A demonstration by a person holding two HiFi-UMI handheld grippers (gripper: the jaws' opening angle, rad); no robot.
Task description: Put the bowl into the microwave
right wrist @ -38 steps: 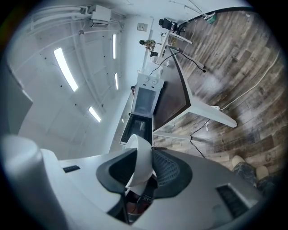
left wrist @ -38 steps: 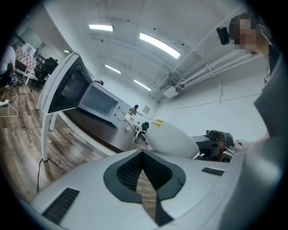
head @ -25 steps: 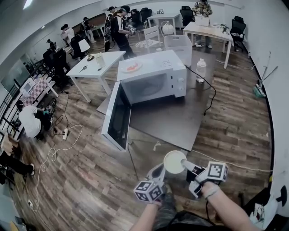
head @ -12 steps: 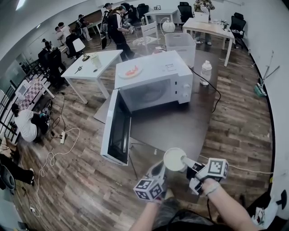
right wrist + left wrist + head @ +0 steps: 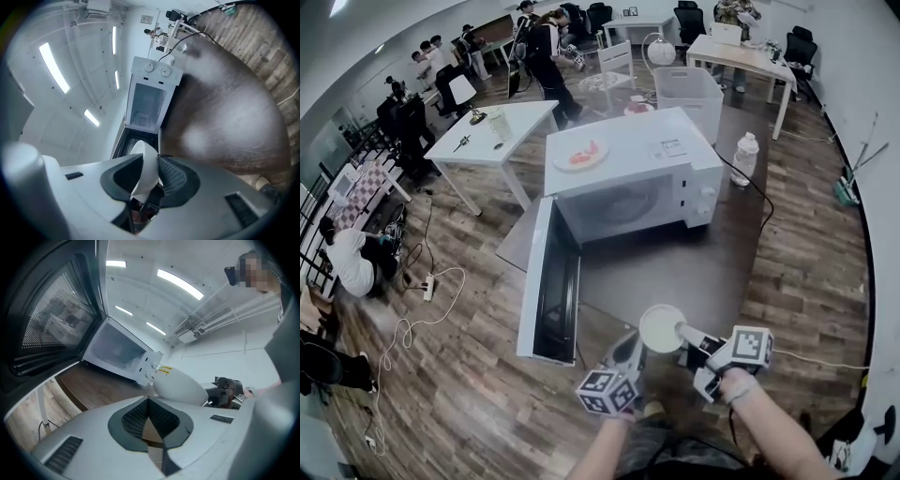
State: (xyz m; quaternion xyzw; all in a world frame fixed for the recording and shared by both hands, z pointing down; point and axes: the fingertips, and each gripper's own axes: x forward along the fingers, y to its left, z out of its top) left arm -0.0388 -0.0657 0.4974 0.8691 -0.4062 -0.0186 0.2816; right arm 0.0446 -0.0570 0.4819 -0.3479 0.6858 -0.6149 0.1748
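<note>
The white microwave [image 5: 637, 178] stands on a dark mat [image 5: 675, 267], and its door [image 5: 551, 281] hangs wide open toward me on the left. A white bowl [image 5: 662, 328] is held in the air in front of it, over the mat's near edge. My right gripper [image 5: 689, 336] is shut on the bowl's rim; in the right gripper view the bowl [image 5: 146, 173] stands on edge between the pads, with the open microwave [image 5: 150, 101] ahead. My left gripper [image 5: 623, 361] is shut and empty, just below and left of the bowl [image 5: 180, 387].
A plate with red food [image 5: 581, 155] lies on top of the microwave. A water bottle [image 5: 744, 157] and a clear bin [image 5: 686, 91] stand behind it on the right. White tables [image 5: 492, 131] and several people are further back. Cables [image 5: 412, 319] trail on the wooden floor at the left.
The microwave and its open door have come closer and lower in the head view. The bowl stays in the right gripper, and both grippers hold the same pose.
</note>
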